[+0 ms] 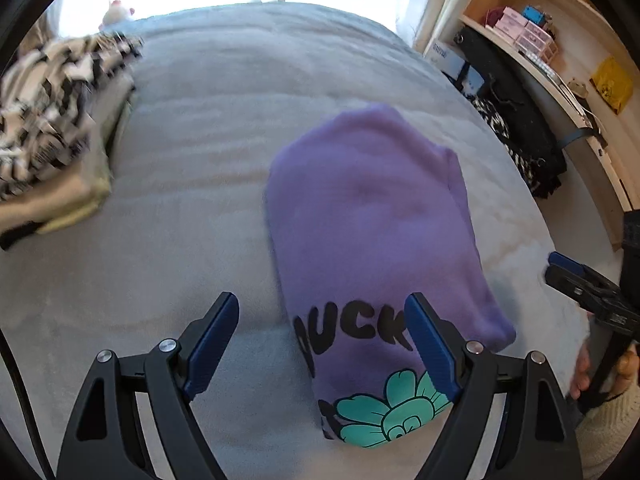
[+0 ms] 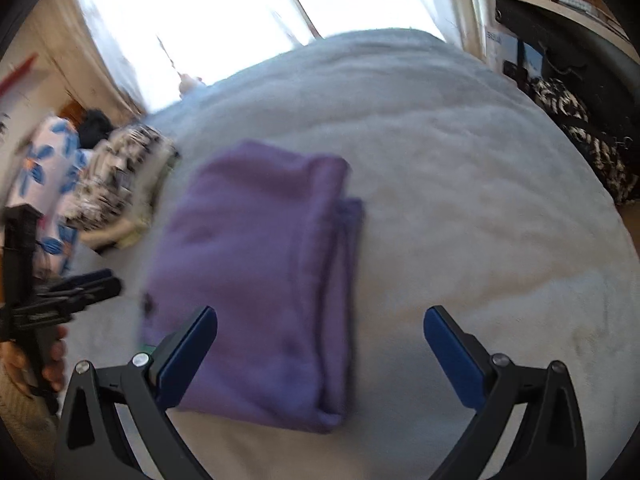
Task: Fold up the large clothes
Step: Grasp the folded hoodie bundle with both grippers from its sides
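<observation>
Purple fleece sweatshirt (image 1: 372, 216), folded into a thick oblong bundle, lies on the pale grey fuzzy bed cover (image 1: 192, 184), apart from both tools. The left gripper (image 1: 322, 344) has its 2 blue-padded fingers (image 1: 214, 340) spread wide with nothing held; the black lettering and teal cartoon flower (image 1: 394, 416) printed on the near end of the garment show just past them. The right gripper (image 2: 320, 354) likewise stands fully spread and empty above the bundle's near edge. Farther left on the bed sits a stack of folded clothes topped by a black-and-white patterned piece (image 1: 52, 120). Wooden shelves (image 1: 560, 40) stand to the right.
</observation>
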